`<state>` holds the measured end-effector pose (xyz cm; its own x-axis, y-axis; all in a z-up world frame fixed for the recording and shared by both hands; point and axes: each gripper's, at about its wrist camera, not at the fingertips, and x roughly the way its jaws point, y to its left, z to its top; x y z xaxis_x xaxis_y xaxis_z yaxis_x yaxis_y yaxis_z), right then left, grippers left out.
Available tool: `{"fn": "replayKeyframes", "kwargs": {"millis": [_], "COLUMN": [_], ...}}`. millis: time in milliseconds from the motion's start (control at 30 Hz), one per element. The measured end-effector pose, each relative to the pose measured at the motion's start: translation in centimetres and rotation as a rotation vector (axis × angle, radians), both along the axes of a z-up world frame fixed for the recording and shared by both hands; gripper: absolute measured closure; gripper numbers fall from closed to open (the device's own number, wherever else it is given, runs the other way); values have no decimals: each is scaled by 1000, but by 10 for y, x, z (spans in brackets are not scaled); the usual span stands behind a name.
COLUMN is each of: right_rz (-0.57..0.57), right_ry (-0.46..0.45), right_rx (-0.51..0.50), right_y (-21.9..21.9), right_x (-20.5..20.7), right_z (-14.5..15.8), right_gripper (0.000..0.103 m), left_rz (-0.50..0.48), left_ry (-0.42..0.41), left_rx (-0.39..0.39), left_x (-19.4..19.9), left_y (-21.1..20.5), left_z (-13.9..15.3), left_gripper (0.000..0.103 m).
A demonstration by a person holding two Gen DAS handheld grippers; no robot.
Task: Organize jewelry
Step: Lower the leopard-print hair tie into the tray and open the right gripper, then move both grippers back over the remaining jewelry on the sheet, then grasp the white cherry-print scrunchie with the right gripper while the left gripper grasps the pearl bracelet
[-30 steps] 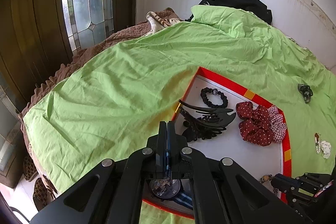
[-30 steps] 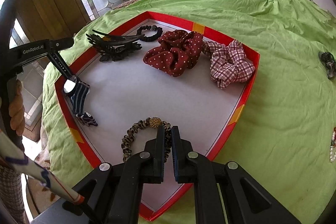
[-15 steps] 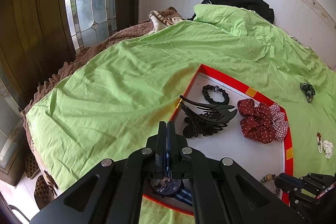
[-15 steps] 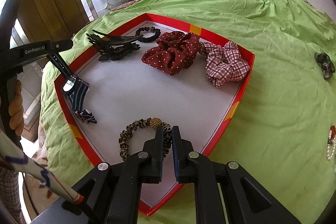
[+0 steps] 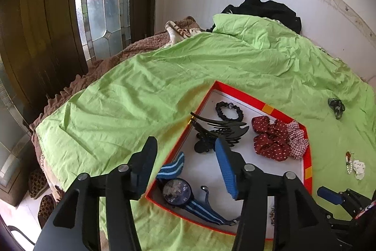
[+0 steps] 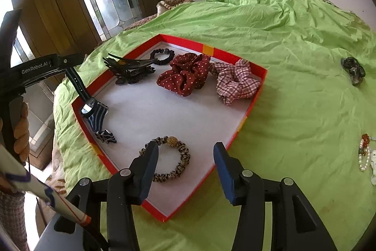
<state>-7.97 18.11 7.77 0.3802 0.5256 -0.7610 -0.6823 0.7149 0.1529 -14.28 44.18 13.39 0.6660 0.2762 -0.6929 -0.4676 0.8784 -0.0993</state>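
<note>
Left hand-held gripper [image 5: 185,164] spread wide, jaws just opened, nothing pinched, with the watch [image 5: 178,191] lying loose below in the near corner of the red tray [image 5: 280,115]. Right hand-held gripper [image 6: 185,162] spread wide too, jaws just opened, hanging empty over the spotty hair band [image 6: 168,158] on the tray floor. Farther in: black claw clip [image 6: 130,68], small black band [image 6: 162,56], red dotted scrunchie [image 6: 185,74], checked scrunchie [image 6: 236,81]. Out on the green bed sheet [image 6: 293,44], well apart from the tray: a dark hair tie [image 6: 353,69] and a bead string [image 6: 363,152]. Beads probably light, slippery, floppy; best pinched across the bunched middle, gently. Watch face likely hard and smooth, so better grabbed by its soft strap.
</note>
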Motion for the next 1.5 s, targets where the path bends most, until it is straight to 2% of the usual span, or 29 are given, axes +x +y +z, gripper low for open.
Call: {"fn": "replayKeyframes", "kwargs": {"millis": [200, 333, 567, 733, 867, 1000, 1167, 1333, 1433, 1467, 1500], "right_rz": [-28, -67, -189, -351, -534, -653, -684, -660, -654, -653, -649], "right_ry": [-2, 11, 25, 6, 39, 66, 81, 139, 148, 151, 161], "right_rx": [14, 28, 58, 79, 119, 146, 144, 245, 217, 205, 191], "right_y": [-32, -62, -158, -250, -331, -378, -392, -392, -384, -381, -379], "right_x": [-1, 6, 24, 41, 65, 84, 106, 137, 149, 152, 154], "right_z": [2, 1, 4, 8, -1, -12, -22, -32, -41, -45, -49], "right_gripper": [48, 48, 48, 48, 48, 48, 48, 48, 48, 51, 61], "left_rz": [11, -19, -121, -223, -309, -378, -454, -480, -479, -481, -483], "left_ry": [-11, -22, -28, -30, -4, 32, 97, 155, 178, 183, 184], "left_rx": [73, 104, 117, 95, 66, 41, 37, 15, -13, -28, -39], "left_x": [-8, -9, 6, 23, 44, 60, 76, 86, 94, 98, 102], "left_y": [-23, -48, -106, -159, -205, -243, -282, -300, -307, -310, -313], "left_z": [20, 33, 45, 44, 30, 12, -15, -35, -42, -44, -45], "left_gripper": [49, 45, 41, 37, 37, 37, 37, 37, 37, 37, 37]}}
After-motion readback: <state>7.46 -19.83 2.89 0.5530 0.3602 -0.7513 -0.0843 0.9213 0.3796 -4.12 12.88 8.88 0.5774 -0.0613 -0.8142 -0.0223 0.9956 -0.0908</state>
